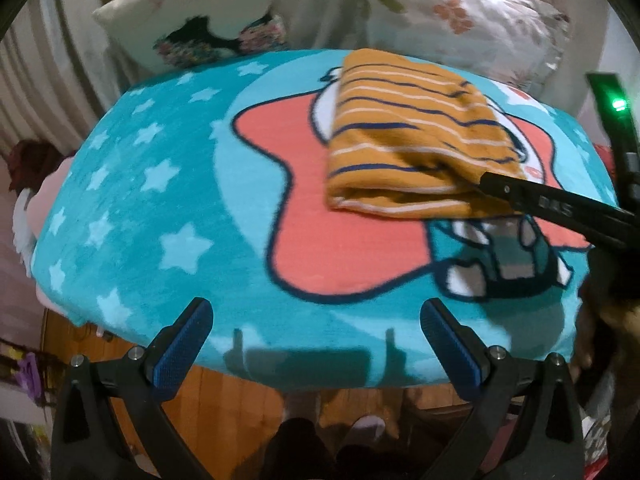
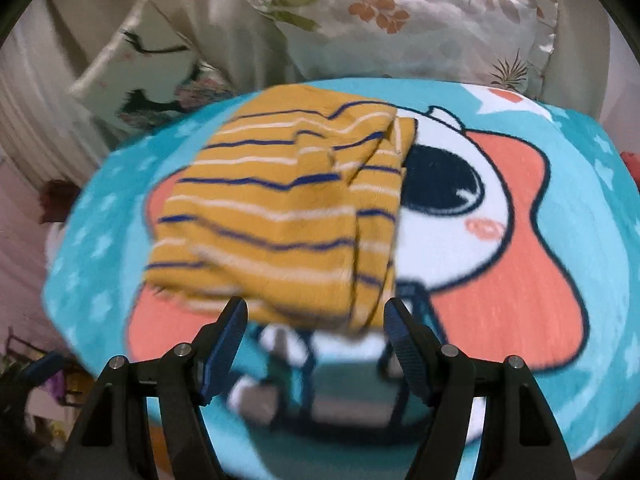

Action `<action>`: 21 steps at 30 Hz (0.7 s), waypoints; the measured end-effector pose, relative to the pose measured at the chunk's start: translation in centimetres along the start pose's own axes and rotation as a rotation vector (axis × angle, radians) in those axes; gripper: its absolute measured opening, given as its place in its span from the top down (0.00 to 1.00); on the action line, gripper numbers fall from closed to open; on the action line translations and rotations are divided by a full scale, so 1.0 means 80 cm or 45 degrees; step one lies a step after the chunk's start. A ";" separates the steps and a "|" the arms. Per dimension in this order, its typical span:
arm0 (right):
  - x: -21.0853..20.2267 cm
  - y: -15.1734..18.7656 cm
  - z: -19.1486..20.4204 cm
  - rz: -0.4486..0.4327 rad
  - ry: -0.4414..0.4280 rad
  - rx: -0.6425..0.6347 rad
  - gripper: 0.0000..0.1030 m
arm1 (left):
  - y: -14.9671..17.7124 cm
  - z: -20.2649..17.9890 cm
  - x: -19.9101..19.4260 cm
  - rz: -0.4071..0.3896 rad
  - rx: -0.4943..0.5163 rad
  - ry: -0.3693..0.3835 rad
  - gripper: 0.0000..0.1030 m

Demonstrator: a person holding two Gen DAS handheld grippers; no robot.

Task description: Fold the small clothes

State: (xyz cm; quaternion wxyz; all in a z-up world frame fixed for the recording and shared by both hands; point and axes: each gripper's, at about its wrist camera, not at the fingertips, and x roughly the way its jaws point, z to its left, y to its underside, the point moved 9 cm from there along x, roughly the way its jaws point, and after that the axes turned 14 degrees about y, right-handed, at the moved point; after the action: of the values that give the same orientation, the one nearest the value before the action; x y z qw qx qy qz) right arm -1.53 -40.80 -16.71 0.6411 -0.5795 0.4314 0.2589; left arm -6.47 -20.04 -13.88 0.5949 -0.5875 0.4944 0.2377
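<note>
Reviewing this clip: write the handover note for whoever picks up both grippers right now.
Left gripper: open, empty, held back at the near edge of the blanket.
Right gripper: open, fingers at the near edge of the striped shirt, which looks free of them.
The shirt lies folded into a compact bundle on the blanket, pillows behind it.
Done: the shirt looks folded.
Left: check the loose right-hand layers, tidy if needed. No other clothes are in view.

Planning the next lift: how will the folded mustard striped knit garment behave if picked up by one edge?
The folded mustard striped knit garment looks soft and floppy; its layers sag at the near edge, so it would likely unfold. It probably drags on the fleecy teal cartoon blanket rather than sliding.
</note>
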 end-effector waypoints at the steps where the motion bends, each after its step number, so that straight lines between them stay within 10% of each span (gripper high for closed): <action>1: 0.011 -0.003 0.002 0.023 -0.011 0.000 0.47 | -0.001 0.006 0.000 0.001 -0.014 -0.003 0.00; 4: 0.010 -0.009 0.013 0.150 -0.255 0.117 0.81 | -0.006 0.019 -0.001 -0.009 -0.034 -0.004 0.00; 7: -0.042 -0.034 -0.001 0.214 -0.788 0.449 0.84 | -0.009 0.023 0.003 -0.002 -0.040 0.002 0.00; 9: -0.048 -0.038 -0.026 0.229 -0.893 0.573 0.85 | -0.011 0.025 0.008 0.012 -0.045 0.012 0.00; 15: 0.019 0.023 -0.099 0.356 -0.346 0.535 0.85 | -0.017 0.024 0.014 0.022 -0.020 0.031 0.00; 19: -0.012 -0.001 -0.108 0.206 -0.325 0.540 0.82 | -0.016 0.023 0.021 0.041 0.003 0.036 0.00; 21: -0.029 -0.033 -0.094 0.117 -0.331 0.474 0.59 | -0.016 0.022 0.024 0.052 0.015 0.039 0.00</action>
State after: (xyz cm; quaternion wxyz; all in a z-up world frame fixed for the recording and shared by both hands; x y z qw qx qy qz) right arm -2.37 -48.16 -13.07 0.7747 -0.3927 0.4113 0.2763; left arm -4.08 -19.25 -15.28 0.5857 -0.5774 0.5167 0.2379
